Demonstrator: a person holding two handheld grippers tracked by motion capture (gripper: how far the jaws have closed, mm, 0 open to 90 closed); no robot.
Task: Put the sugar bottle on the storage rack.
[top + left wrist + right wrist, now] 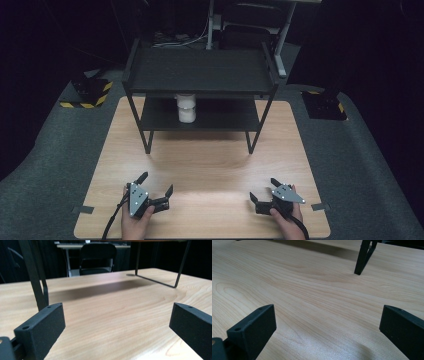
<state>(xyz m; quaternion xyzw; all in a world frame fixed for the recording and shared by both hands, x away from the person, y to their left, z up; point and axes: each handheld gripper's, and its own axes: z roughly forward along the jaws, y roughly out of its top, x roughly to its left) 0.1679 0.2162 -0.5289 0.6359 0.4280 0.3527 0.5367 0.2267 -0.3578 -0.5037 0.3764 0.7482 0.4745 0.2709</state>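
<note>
A black two-tier rack (200,70) stands at the back of the wooden table (210,165). On its lower shelf sits a clear jar (186,108) with white contents. My left gripper (156,183) rests near the front left of the table, held by a hand, jaws wide apart and empty. My right gripper (263,188) rests at the front right, also open and empty. In the left gripper view the left gripper (117,322) faces bare wood and a rack leg (37,282). In the right gripper view the right gripper (327,325) faces bare wood and another rack leg (362,257).
Yellow-and-black striped blocks sit on the grey floor mat at the left (92,92) and right (325,105) of the table. Grey tape tabs (82,209) mark the table's front corners. A black chair (98,257) stands beyond the table.
</note>
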